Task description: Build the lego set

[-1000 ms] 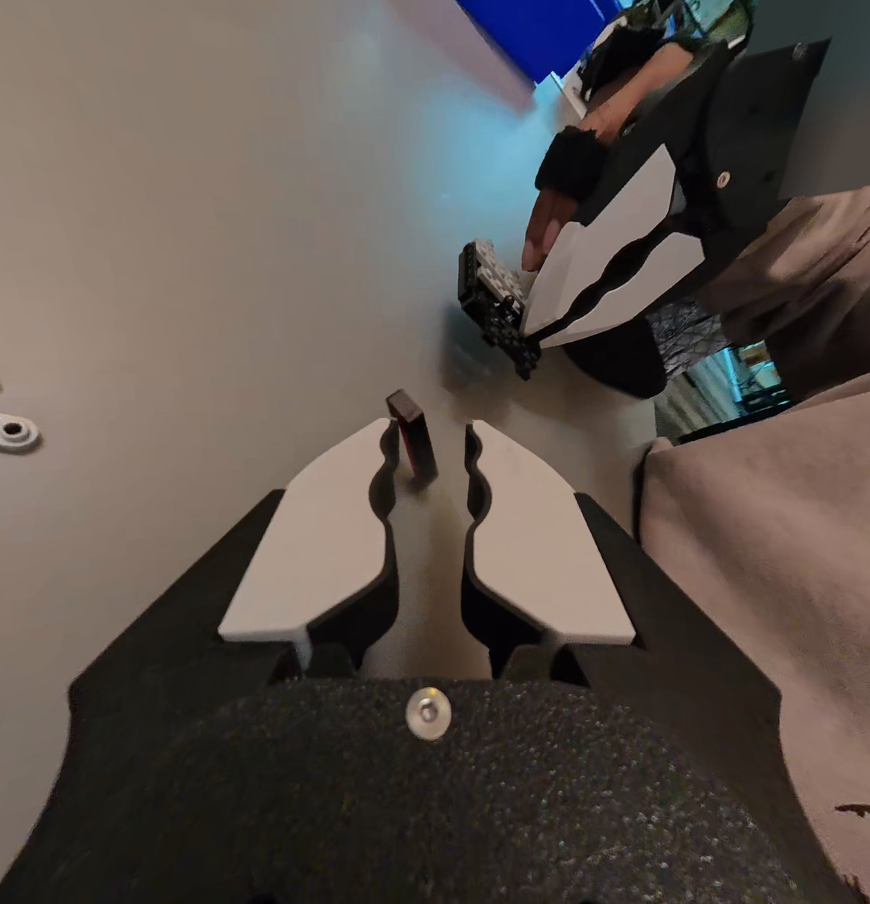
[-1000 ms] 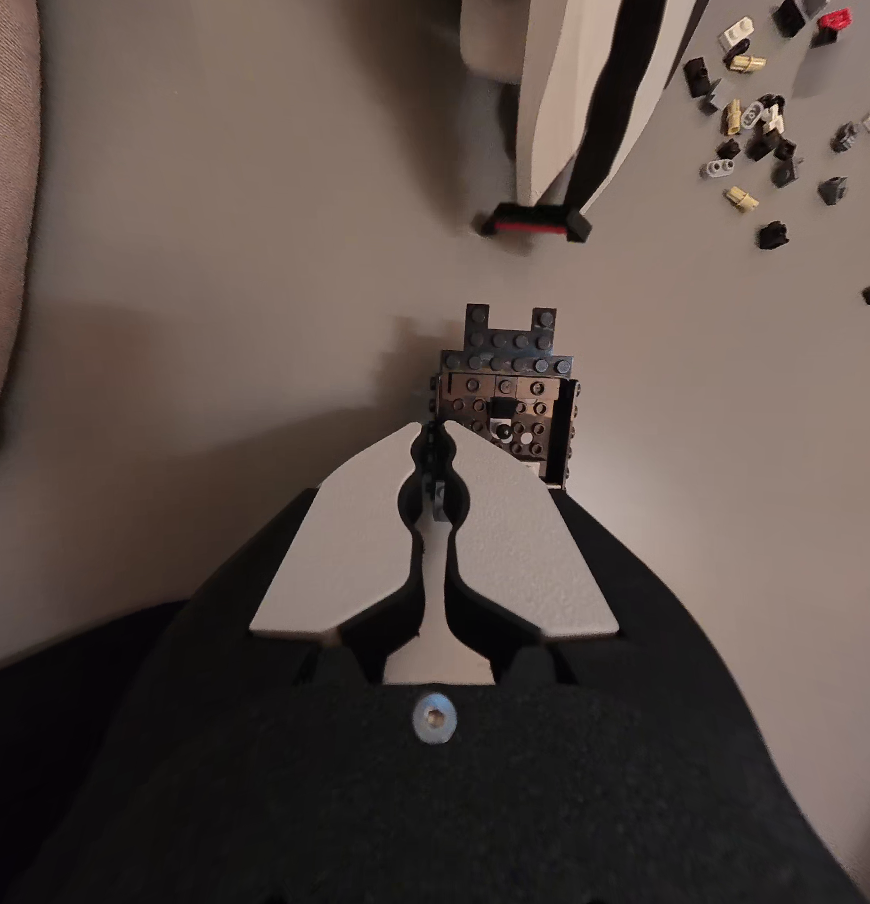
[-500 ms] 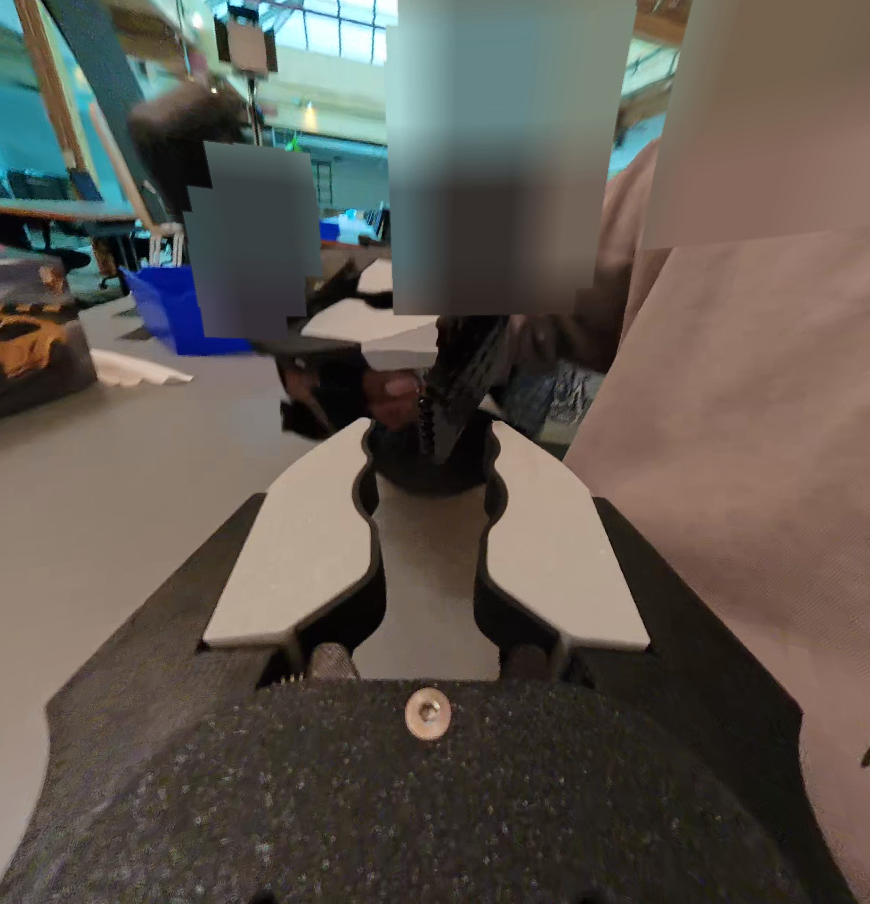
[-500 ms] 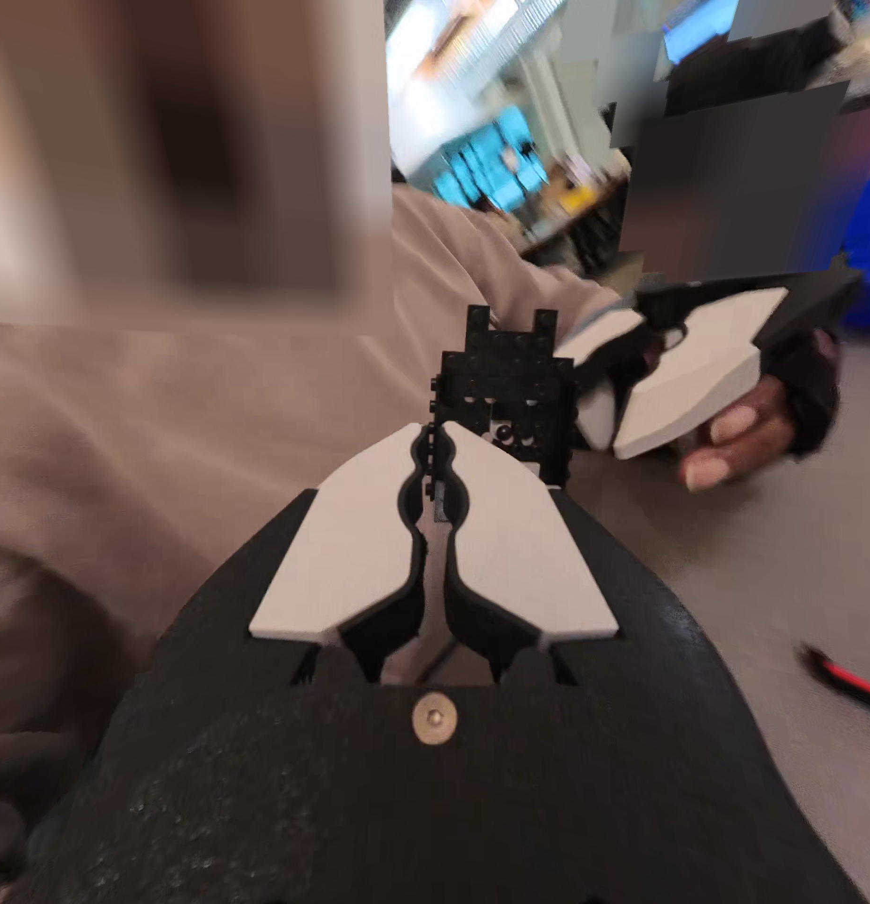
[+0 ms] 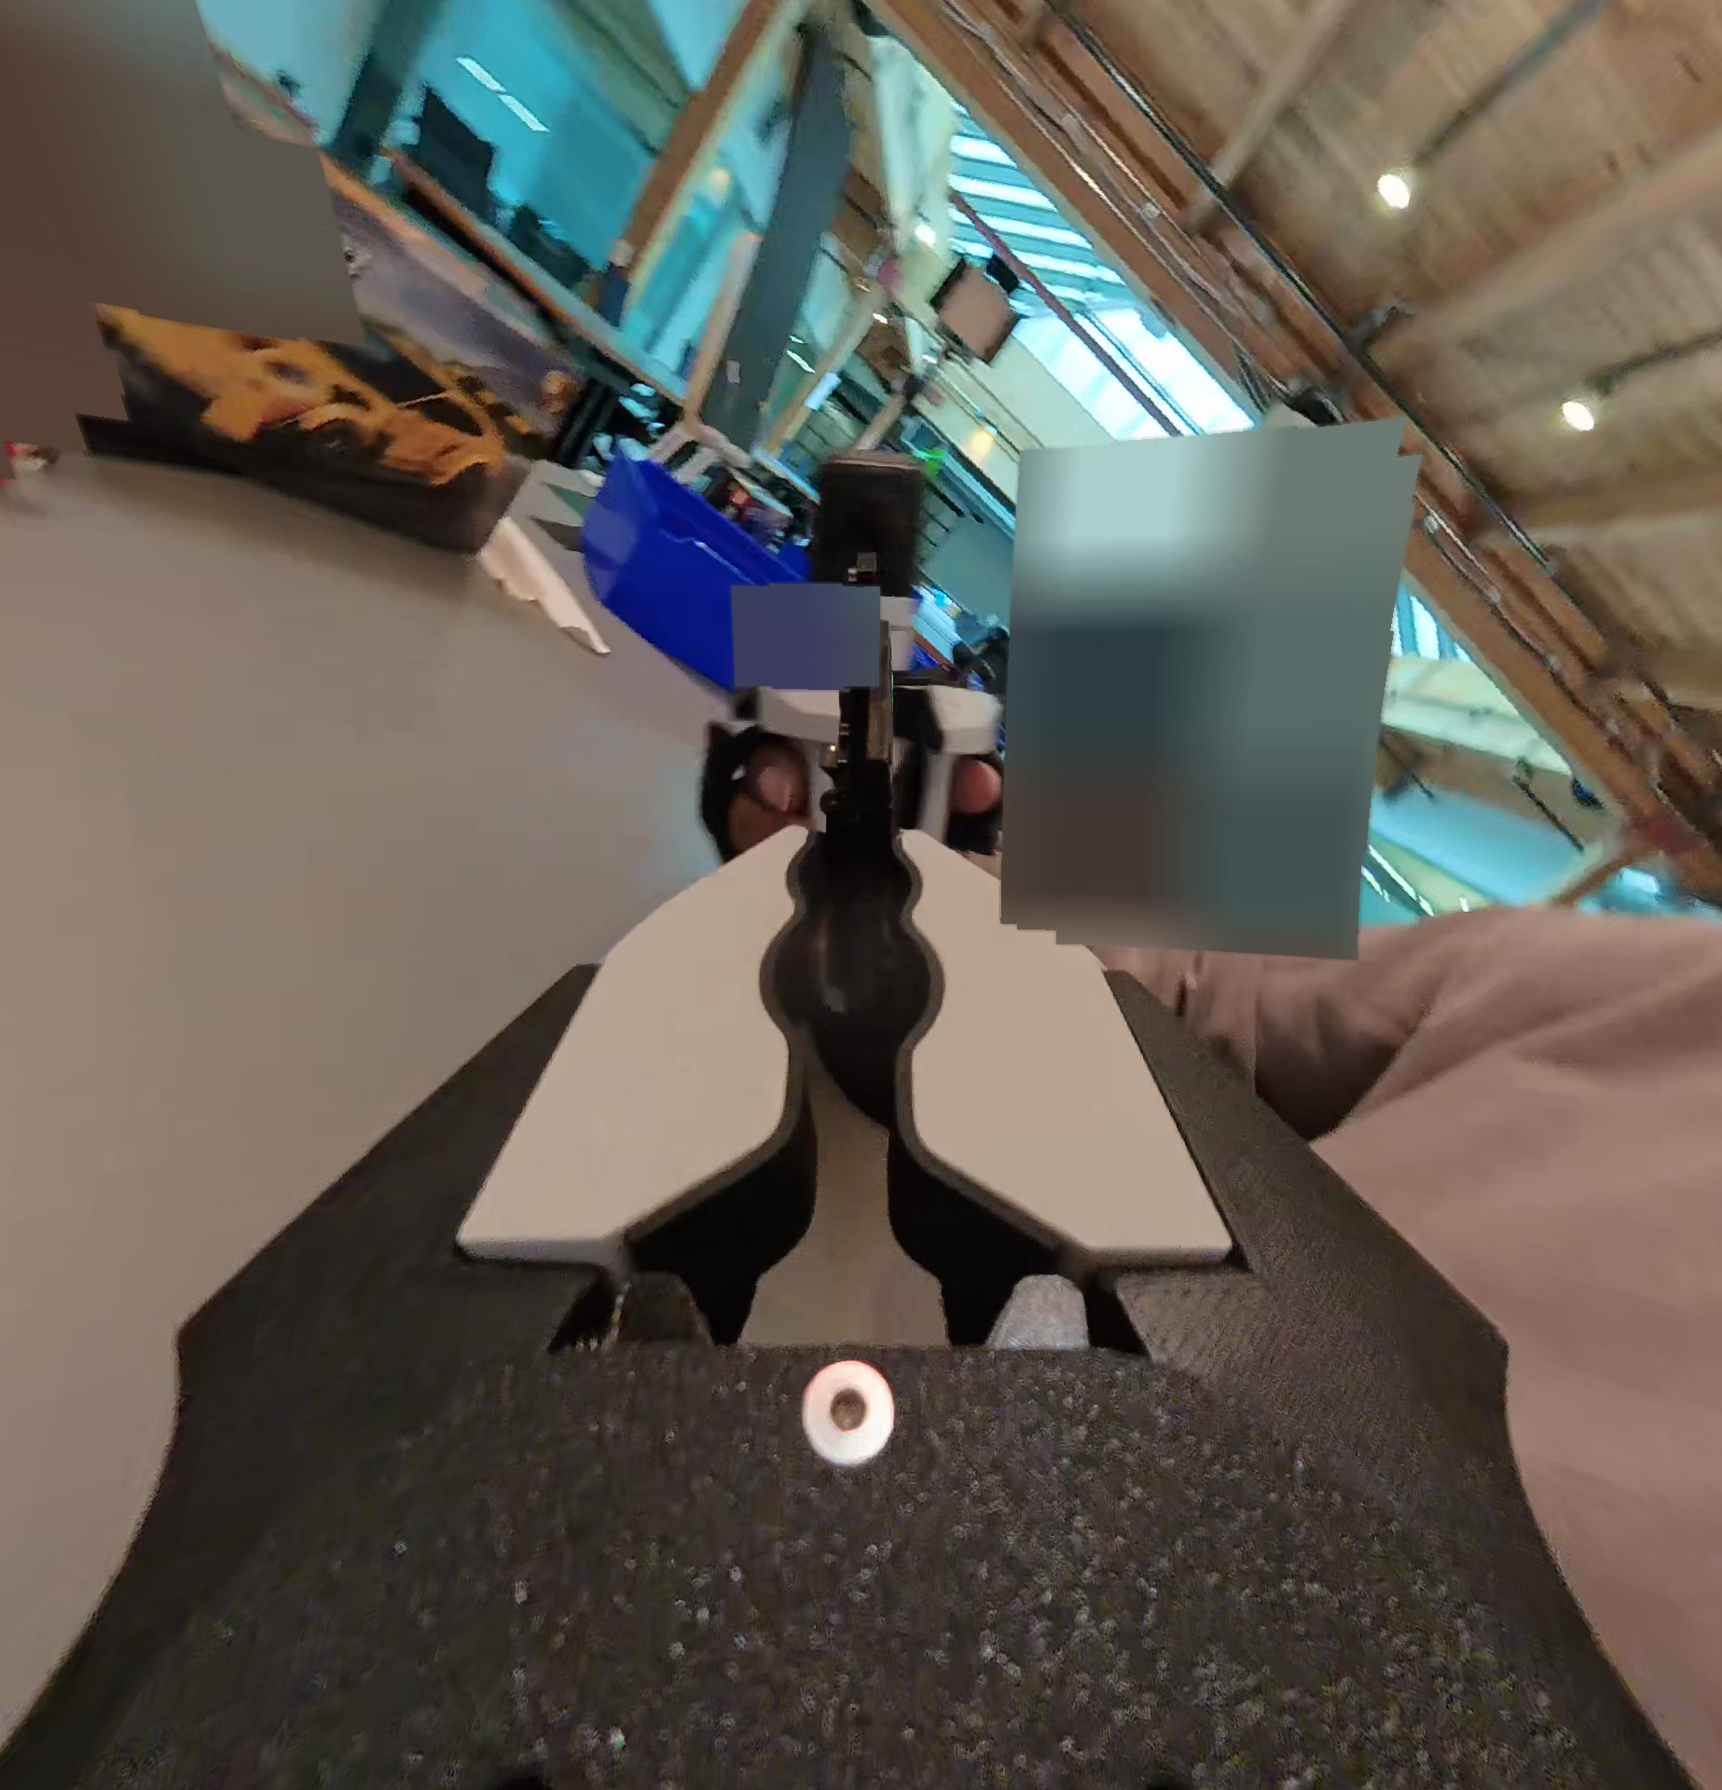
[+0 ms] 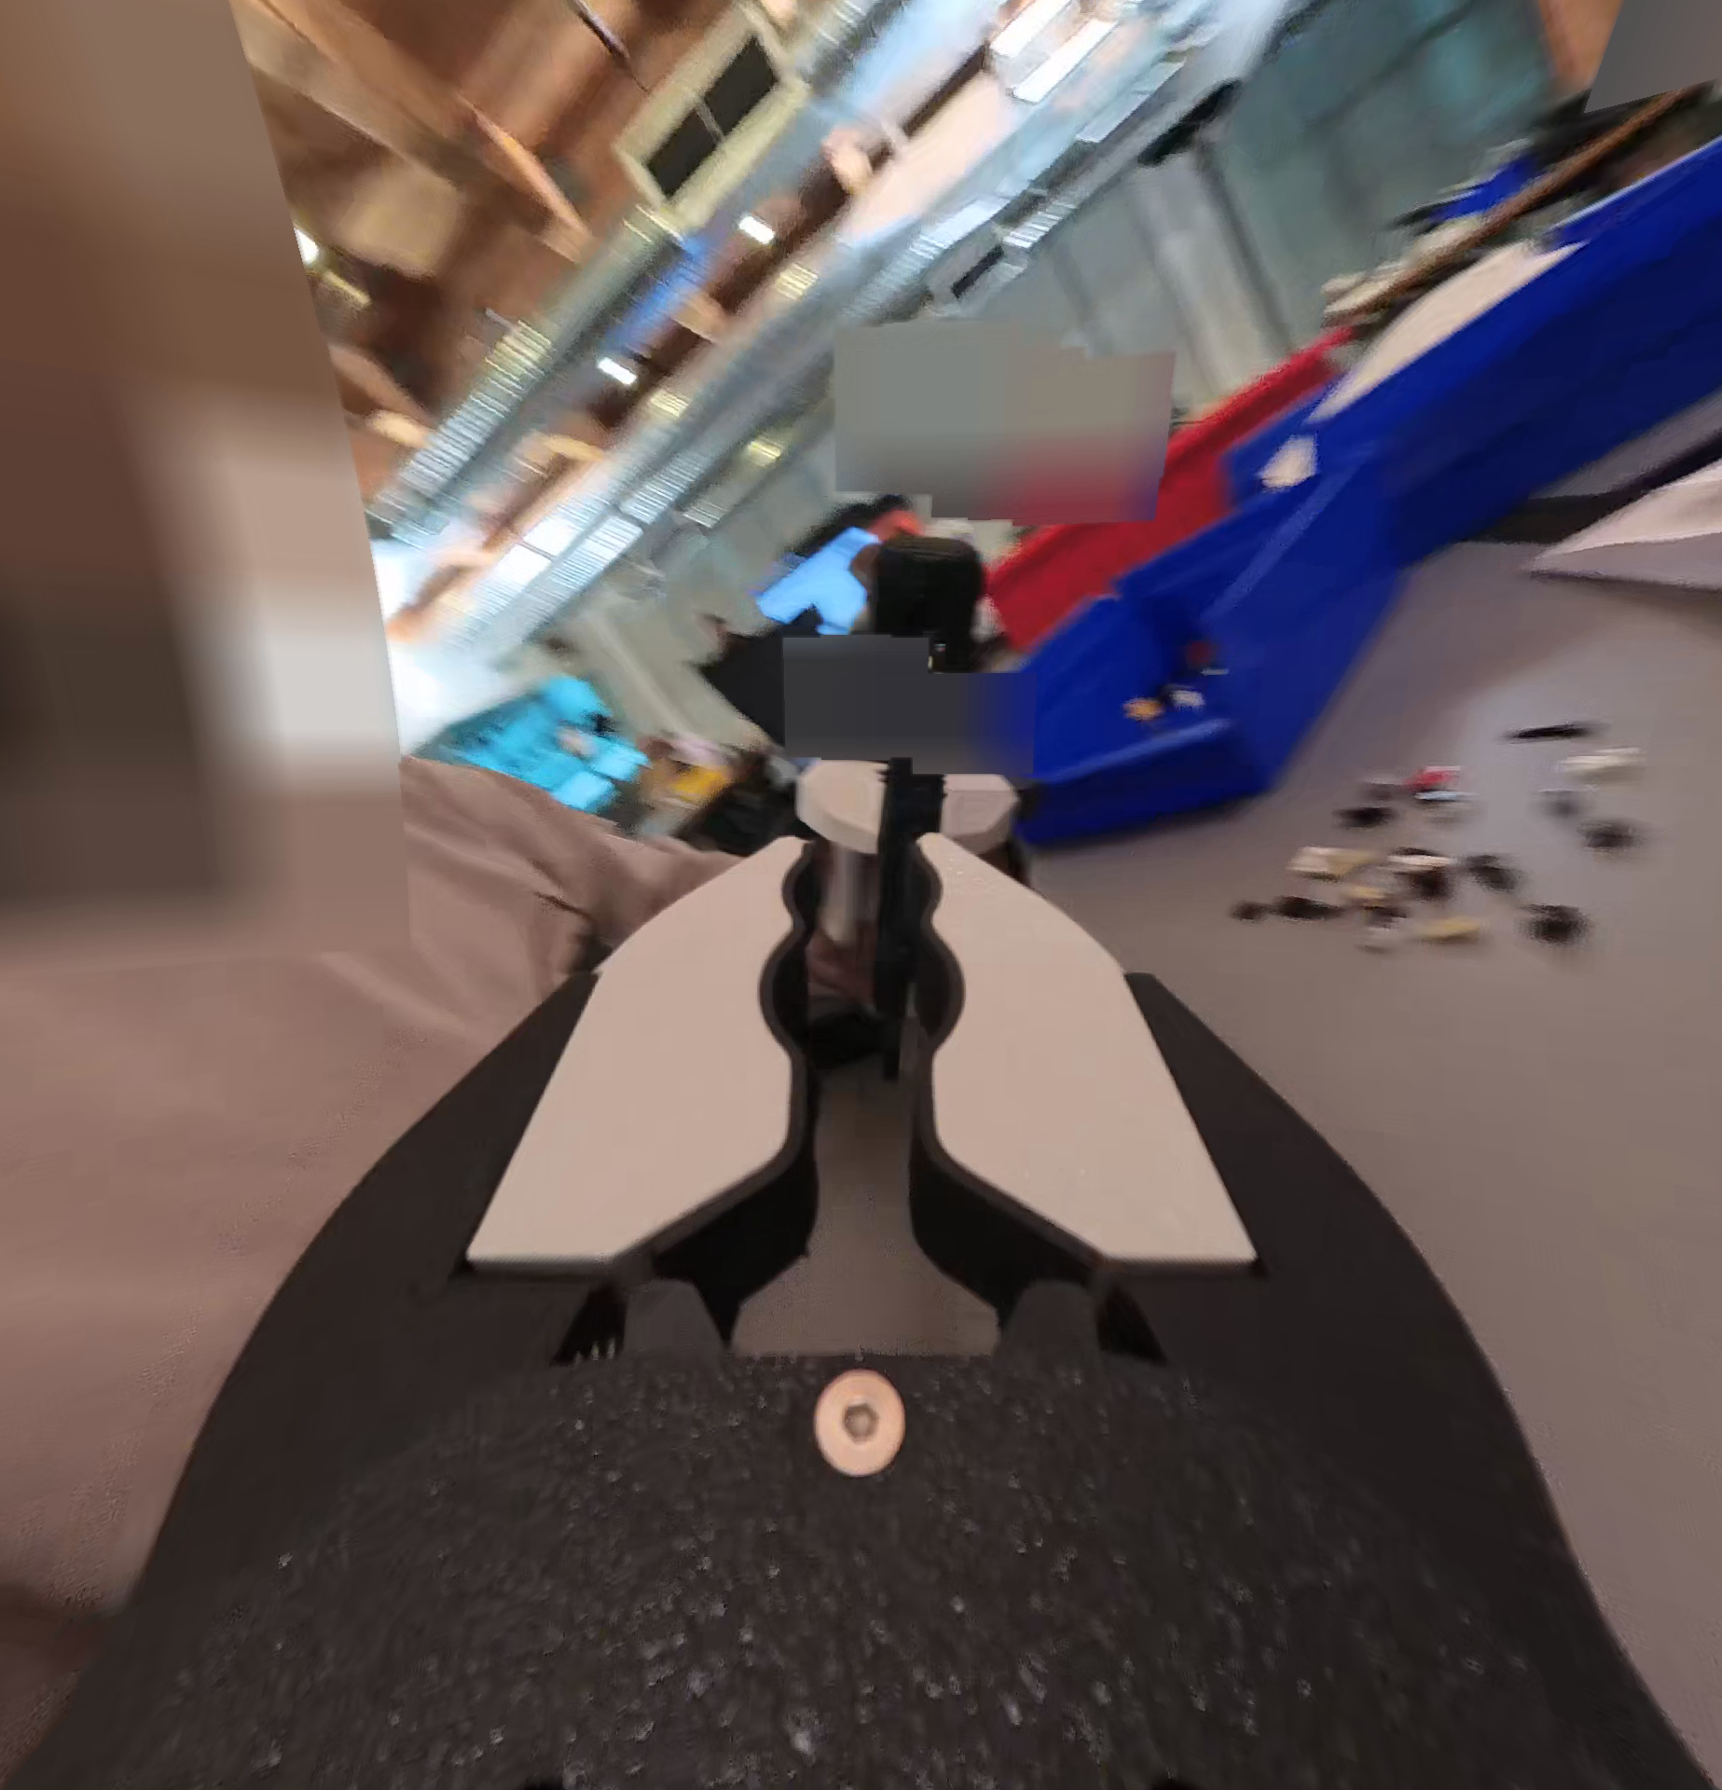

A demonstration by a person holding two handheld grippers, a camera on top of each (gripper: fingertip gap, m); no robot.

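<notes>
The black lego build (image 6: 893,930) is being held up in the air, off the table (image 6: 1418,1211), and is showing edge-on as a thin dark slab with small bits sticking out of its side. It looks only partly built. A scatter of loose pieces (image 6: 1399,872) is lying on the table well away to the right, so I judge that much of the set is yet to go on. No new piece is visibly being carried to the build.

The build is sitting between the two grippers, which are pointing at each other, tip to tip. In the right wrist view it is running into the narrow gap at the tips of the right gripper (image 6: 861,852), close against the right-hand finger, with a sliver of space on the other side. In the left wrist view its dark edge is filling the gap at the tips of the left gripper (image 5: 855,843). Both pairs of fingers are standing a little apart, and I cannot tell which pair is actually pinching the build, or whether both are.

Further out, a blue bin (image 6: 1176,726) is sitting on the table beyond the grippers, and the person's sleeve (image 5: 1515,1162) is filling one side.
</notes>
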